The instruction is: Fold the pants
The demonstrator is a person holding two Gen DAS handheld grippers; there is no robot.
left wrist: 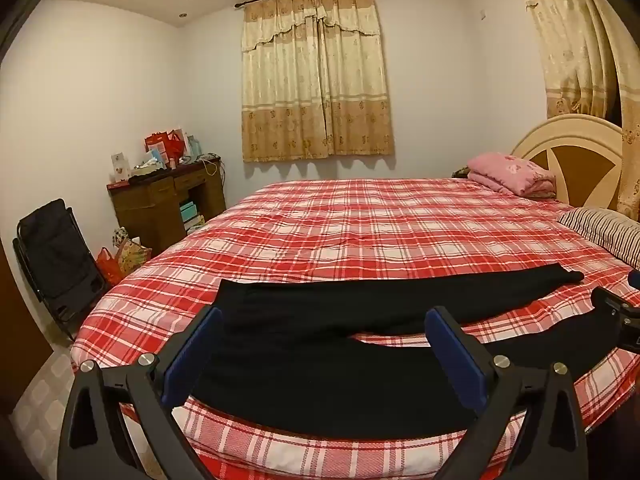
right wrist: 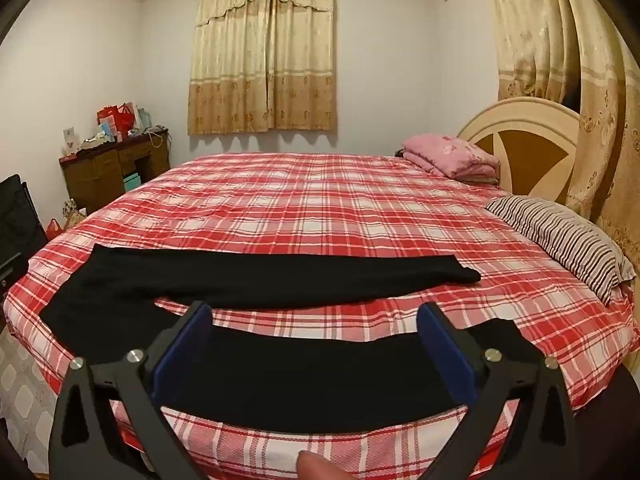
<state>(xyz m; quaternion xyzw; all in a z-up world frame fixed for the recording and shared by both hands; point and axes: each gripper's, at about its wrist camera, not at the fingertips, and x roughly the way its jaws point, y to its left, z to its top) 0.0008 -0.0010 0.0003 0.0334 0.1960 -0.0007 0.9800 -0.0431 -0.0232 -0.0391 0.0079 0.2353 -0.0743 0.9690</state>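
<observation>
On the near edge of the bed (left wrist: pixel 360 232), with its red-and-white plaid cover, lie the black pants (left wrist: pixel 320 368), spread flat with the two legs apart in a narrow V. The waist end sits toward the foot of the bed, on the side of the wooden desk (left wrist: pixel 160 200), and the leg ends point toward the headboard (left wrist: pixel 572 156) and the striped pillow (left wrist: pixel 604 232). One leg runs farther in on the bed; the other leg (right wrist: pixel 304 376) follows the bed's near edge.

The left gripper (left wrist: pixel 324 344) hovers over the waist and upper part of the near leg with its jaws spread wide and nothing between them. The right gripper (right wrist: pixel 314 340) hovers over the lower stretch of that same near leg, also wide apart and empty; in the left wrist view its dark body shows at the right edge, near the leg's end. Neither appears to touch the cloth, though the fisheye makes the height hard to judge.

By my reading the fold has not begun: the garment is laid out, and the step in hand is the approach for the first grasp. The next move likely calls for both grippers to drop to the near leg, pinch its outer edge at waist and cuff, and carry it over onto the far leg so the two lie stacked. Thin dark fabric on a soft cover means each pinch must catch only the pants.
</observation>
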